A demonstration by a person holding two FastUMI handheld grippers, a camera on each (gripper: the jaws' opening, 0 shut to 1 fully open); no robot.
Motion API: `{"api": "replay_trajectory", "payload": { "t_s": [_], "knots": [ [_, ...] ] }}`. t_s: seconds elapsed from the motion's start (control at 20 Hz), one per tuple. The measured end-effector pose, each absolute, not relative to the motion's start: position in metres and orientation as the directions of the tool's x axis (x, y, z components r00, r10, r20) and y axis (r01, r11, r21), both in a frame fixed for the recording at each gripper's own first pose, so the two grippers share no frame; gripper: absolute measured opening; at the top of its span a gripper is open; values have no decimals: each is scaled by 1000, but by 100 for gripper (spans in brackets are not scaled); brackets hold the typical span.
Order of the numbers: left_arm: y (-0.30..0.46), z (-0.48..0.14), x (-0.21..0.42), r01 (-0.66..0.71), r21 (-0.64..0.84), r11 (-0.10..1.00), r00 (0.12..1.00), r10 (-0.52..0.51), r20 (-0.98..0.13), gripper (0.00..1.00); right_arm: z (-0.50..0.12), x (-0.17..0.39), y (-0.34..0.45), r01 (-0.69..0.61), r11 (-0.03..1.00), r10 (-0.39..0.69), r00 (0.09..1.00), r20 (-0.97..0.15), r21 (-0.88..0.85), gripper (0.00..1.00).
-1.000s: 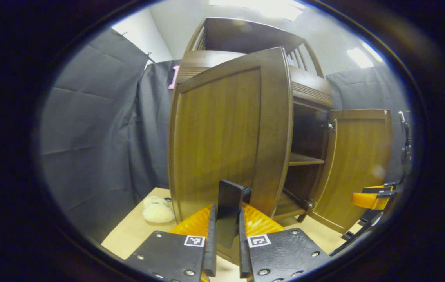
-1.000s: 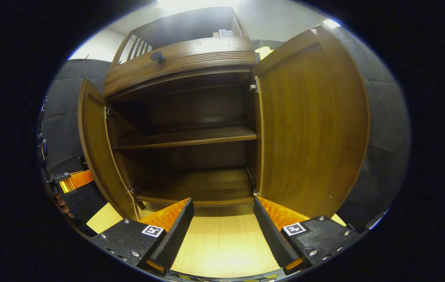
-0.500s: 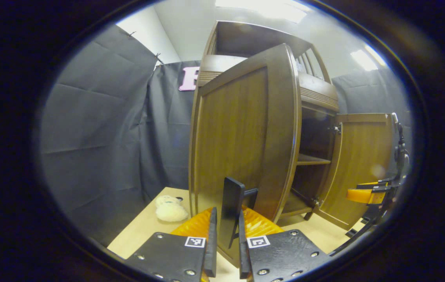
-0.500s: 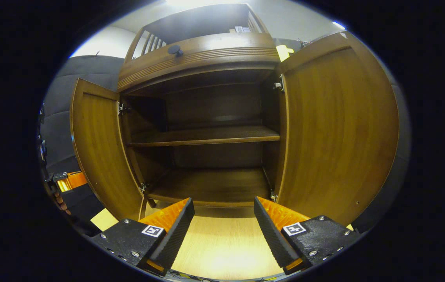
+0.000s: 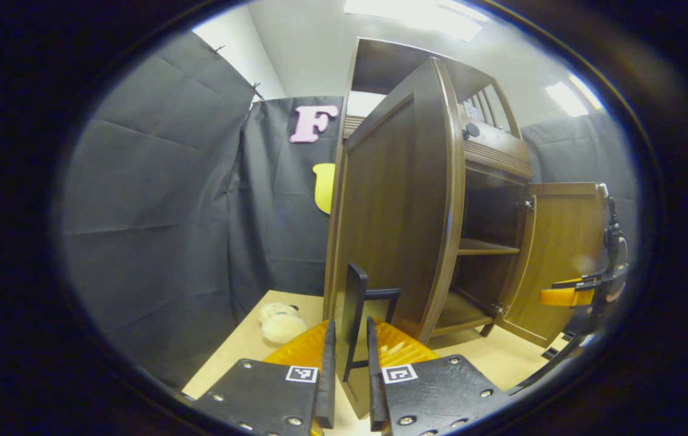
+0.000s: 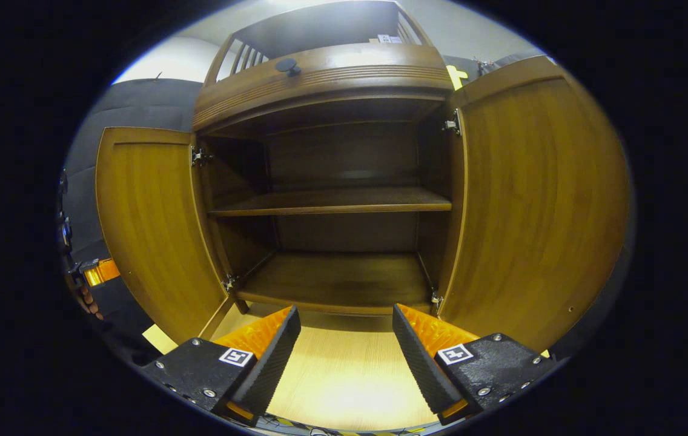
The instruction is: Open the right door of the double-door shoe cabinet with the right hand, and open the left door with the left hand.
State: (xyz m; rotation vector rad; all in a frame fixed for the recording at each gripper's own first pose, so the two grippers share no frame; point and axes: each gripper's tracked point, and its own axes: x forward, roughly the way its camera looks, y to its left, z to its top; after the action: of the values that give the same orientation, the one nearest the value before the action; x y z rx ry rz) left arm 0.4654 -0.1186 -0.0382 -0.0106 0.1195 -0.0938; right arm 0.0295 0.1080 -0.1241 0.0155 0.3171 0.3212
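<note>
Left gripper pinches the black handle to swing the left door wide, while right gripper hangs spread, empty, facing the open right door.

left gripper: jaws nearly closed, gripping | right gripper: jaws apart, empty

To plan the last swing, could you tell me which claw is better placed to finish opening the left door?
Left. The left claw is shut on the left door's black handle, while the right claw hangs open, apart from the already open right door.
</note>
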Motion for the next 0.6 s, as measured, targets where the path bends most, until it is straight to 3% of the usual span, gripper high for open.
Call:
{"api": "replay_trajectory", "payload": {
  "t_s": [0.15,0.25,0.35,0.45,0.6],
  "knots": [
    [-103,-40,466,83,34,996,989,-79,-124,26,-114,32,109,-309,950,309,909,-281,44,93],
    [-97,-42,467,74,50,996,990,-68,-127,17,-109,33,109,-303,952,304,914,-268,44,93],
    [-88,-43,464,53,55,997,989,-45,-139,23,-110,34,107,-301,953,301,912,-278,46,95],
    [-96,-43,466,70,25,997,988,-66,-137,19,-111,35,104,-297,954,296,911,-289,40,95],
    [-93,-45,462,73,41,996,986,-66,-152,22,-110,35,103,-309,949,311,902,-298,57,95]
  ]
}}
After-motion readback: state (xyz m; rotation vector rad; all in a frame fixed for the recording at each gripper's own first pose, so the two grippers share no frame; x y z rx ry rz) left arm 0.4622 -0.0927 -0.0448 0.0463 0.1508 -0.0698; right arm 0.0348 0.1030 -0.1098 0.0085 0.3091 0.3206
